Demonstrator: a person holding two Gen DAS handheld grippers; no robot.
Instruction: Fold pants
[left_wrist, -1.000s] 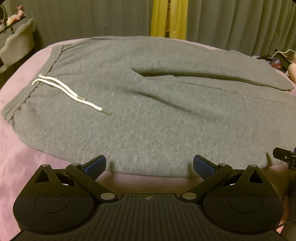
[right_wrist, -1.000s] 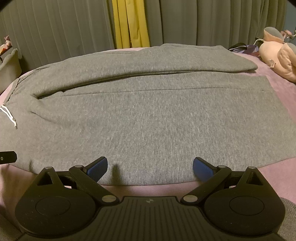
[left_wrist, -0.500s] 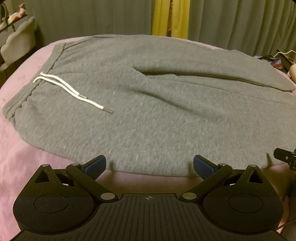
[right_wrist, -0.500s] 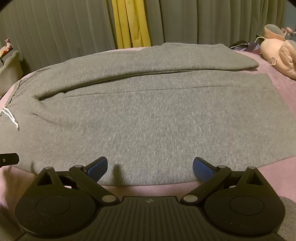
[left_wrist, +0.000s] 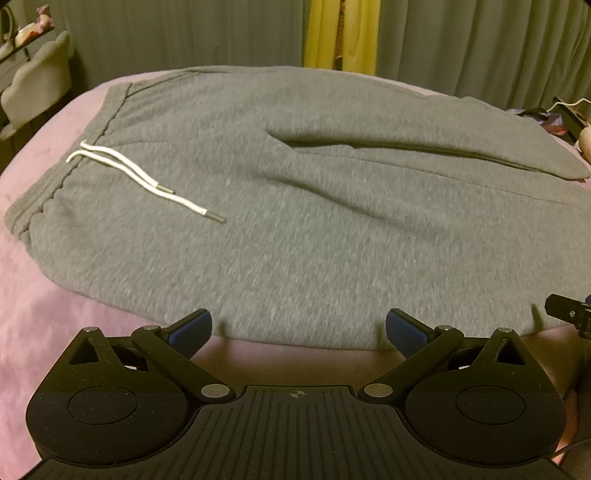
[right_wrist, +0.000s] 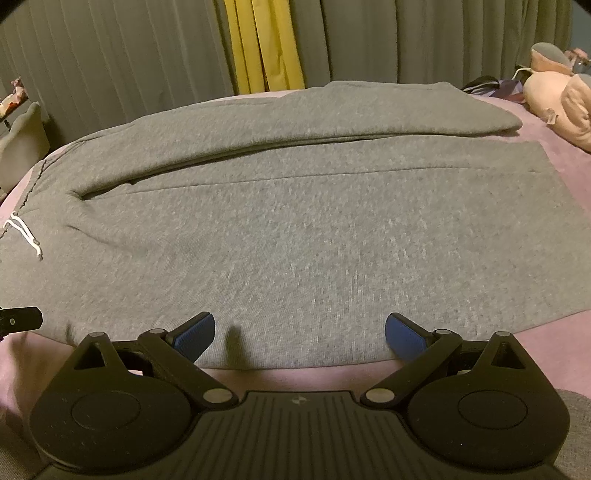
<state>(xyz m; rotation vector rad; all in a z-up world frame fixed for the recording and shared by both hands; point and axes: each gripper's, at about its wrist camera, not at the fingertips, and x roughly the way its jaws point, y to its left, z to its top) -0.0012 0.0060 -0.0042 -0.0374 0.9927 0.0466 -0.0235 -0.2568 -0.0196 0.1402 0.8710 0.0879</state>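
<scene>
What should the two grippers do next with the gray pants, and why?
Probably move both forward and pinch the near edge. The gray pants lie flat and unfolded, and the left gripper and right gripper are open right at that edge, holding nothing.

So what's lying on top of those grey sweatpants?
Only the white drawstring, trailing from the waistband across the grey fleece sweatpants. One leg slightly overlaps the other. The pink bedcover shows around them; beneath them is hidden.

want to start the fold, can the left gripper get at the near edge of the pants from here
Probably yes. The left gripper is open, right at the near edge of the pants, with only bare pink bedding in between and nothing lying in the way.
</scene>
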